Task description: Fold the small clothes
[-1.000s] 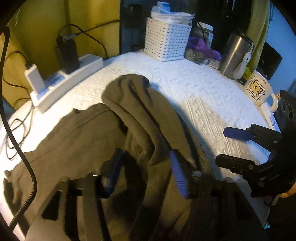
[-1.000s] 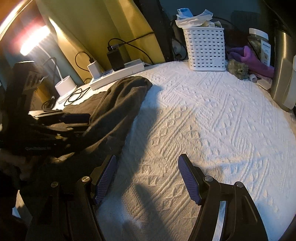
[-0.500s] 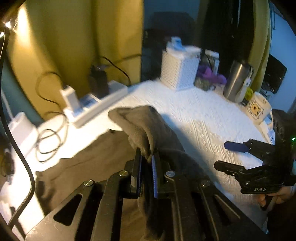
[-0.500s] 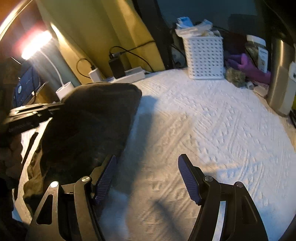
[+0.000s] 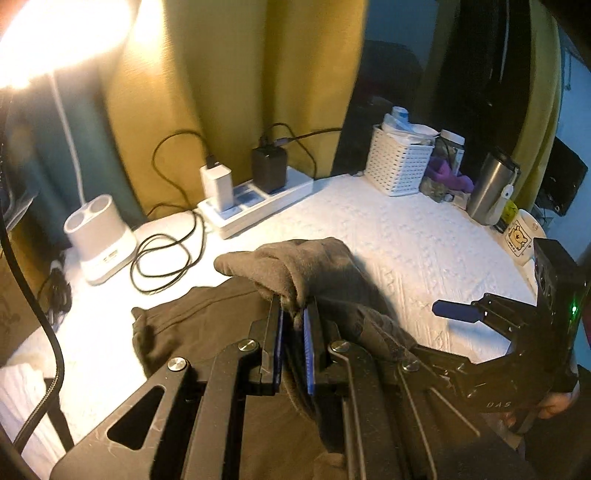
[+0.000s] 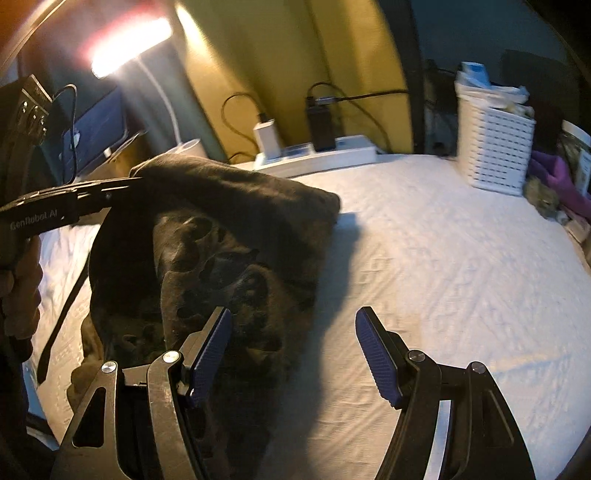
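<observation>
Left tongs (image 5: pixel 293 325), seen from the left wrist view, clenched on a bunched fold of a dark olive-brown garment (image 5: pixel 303 269); the pinched fold stands lifted above the white textured surface (image 5: pixel 406 236), while the rest of the garment trails down and lies spread on the surface toward the near edge. Right tongs (image 6: pixel 293 354), seen from the right wrist view, released, with their blue pads (image 6: pixel 376 354) wide apart and nothing between them; they hang over the surface just beside the right flank of the raised garment, the left pad overlapping the cloth in view, contact not discernible. Along the far edge of the surface: a white power strip (image 5: pixel 258 203) carrying a white charger and a black adapter, a white perforated basket (image 5: pixel 399 166), a steel tumbler (image 5: pixel 487 184) and a mug with a bear print (image 5: pixel 521 236). A lit lamp (image 5: pixel 55 33) glows at upper left, its white base beside coiled black cables
</observation>
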The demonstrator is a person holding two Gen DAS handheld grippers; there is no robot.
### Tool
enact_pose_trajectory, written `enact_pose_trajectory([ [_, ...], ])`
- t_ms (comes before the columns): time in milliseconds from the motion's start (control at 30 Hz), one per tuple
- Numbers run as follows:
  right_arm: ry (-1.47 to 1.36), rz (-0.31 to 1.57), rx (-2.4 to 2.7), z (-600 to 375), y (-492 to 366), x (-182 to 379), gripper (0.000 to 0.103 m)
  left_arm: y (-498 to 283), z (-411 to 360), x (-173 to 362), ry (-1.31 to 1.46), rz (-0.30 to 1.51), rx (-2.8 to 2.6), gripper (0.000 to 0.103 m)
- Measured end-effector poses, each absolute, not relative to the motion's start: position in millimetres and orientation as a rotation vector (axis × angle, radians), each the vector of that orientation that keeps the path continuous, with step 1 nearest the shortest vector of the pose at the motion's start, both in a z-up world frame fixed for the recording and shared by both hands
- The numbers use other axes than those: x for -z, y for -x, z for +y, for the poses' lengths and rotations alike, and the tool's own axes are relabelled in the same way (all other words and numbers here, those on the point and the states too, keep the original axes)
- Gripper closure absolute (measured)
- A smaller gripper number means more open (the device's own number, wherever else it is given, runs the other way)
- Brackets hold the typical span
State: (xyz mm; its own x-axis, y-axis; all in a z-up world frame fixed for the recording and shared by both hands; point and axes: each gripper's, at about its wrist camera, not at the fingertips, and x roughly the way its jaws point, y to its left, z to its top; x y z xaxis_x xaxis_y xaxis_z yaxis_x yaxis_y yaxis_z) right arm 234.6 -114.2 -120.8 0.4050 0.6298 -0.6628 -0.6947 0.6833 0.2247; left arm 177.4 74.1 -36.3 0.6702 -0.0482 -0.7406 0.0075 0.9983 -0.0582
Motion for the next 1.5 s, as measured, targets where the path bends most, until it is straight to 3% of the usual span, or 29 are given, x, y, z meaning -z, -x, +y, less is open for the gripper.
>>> enact_pose_trajectory([
  [500,0.174,0.856,-0.862,-75,-228,141,0.031,-152,119,75,0.181,0.918,-0.045,0.093],
  [767,0.195,0.833,-0.837,-79,-221,135,0.031,-121,130,70,0.262,0.913,-0.064,0.09],
  [833,0.194,0.824,-0.832,-83,-218,131,0.031,-112,131,67,0.273,0.901,-0.061,0.085],
  [900,0.192,0.81,-0.824,-88,-214,128,0.031,-101,128,65,0.287,0.898,-0.038,0.058],
  [967,0.19,0.799,-0.817,-93,-210,124,0.031,-93,121,68,0.298,0.909,0.007,0.051],
  [1367,0.178,0.772,-0.778,-123,-179,117,0.031,-66,69,110,0.226,1.018,0.158,0.052],
  [1500,0.174,0.761,-0.77,-131,-166,115,0.031,-53,55,110,0.172,1.0,0.19,0.092],
])
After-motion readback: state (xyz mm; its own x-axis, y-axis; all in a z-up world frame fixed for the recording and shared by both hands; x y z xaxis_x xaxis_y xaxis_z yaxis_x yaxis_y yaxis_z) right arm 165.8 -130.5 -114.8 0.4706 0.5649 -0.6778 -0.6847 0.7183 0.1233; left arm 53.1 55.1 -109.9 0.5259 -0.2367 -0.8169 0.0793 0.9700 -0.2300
